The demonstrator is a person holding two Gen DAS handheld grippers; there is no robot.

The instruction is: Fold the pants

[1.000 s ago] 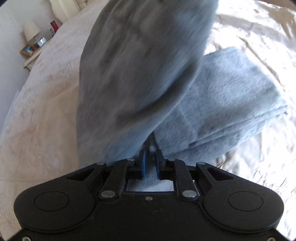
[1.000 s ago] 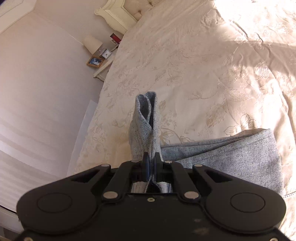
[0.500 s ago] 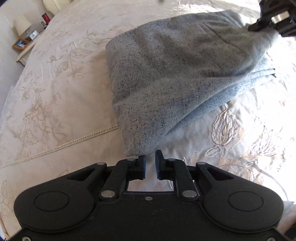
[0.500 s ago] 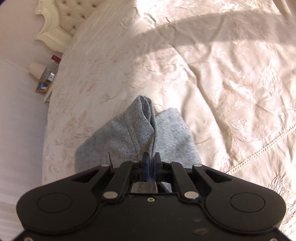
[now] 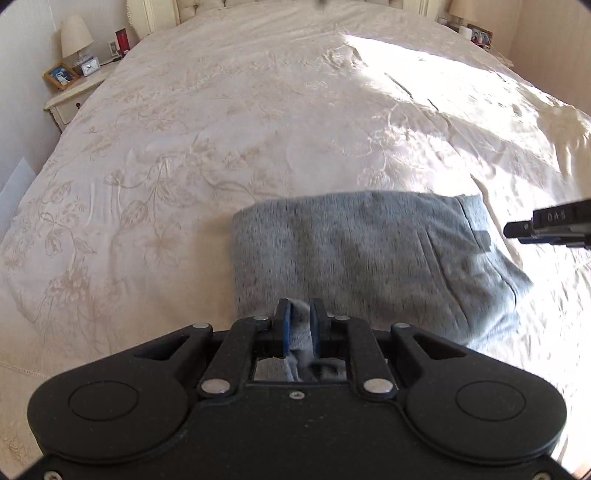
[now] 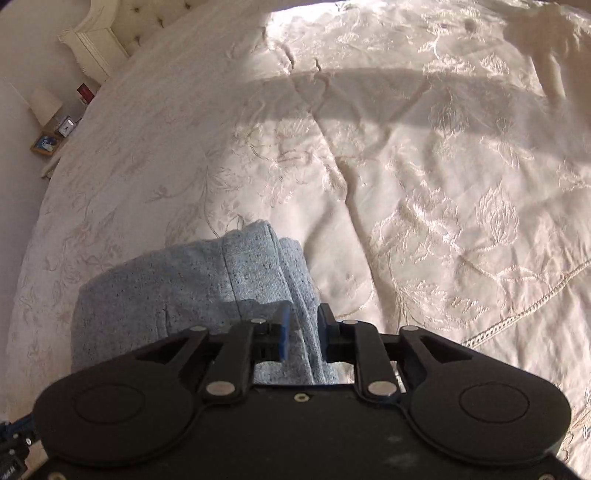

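The grey pants [image 5: 369, 251] lie folded in a thick rectangle on the cream bedspread [image 5: 221, 129]. My left gripper [image 5: 298, 310] sits at the near edge of the stack, shut on a raised tuck of grey cloth that runs down between its blue pads. In the right wrist view my right gripper [image 6: 303, 314] is over the right end of the pants [image 6: 166, 288]. Its jaws are opening: a ridge of cloth lies between them, and the pads stand off it. The right gripper's tip [image 5: 546, 225] also shows at the right edge of the left wrist view.
An embroidered cream bedspread [image 6: 443, 184] covers the whole bed, with sunlight and a wide shadow band across it. A tufted headboard [image 6: 99, 40] is at the far end. A nightstand [image 5: 70, 96] with a lamp [image 5: 75, 35], clock and framed photo stands at the far left.
The hanging grey leg has been laid over onto the folded stack. The right jaws, shut on a fold before, have spread apart. The left gripper has risen and pulled back, so more of the bed shows.
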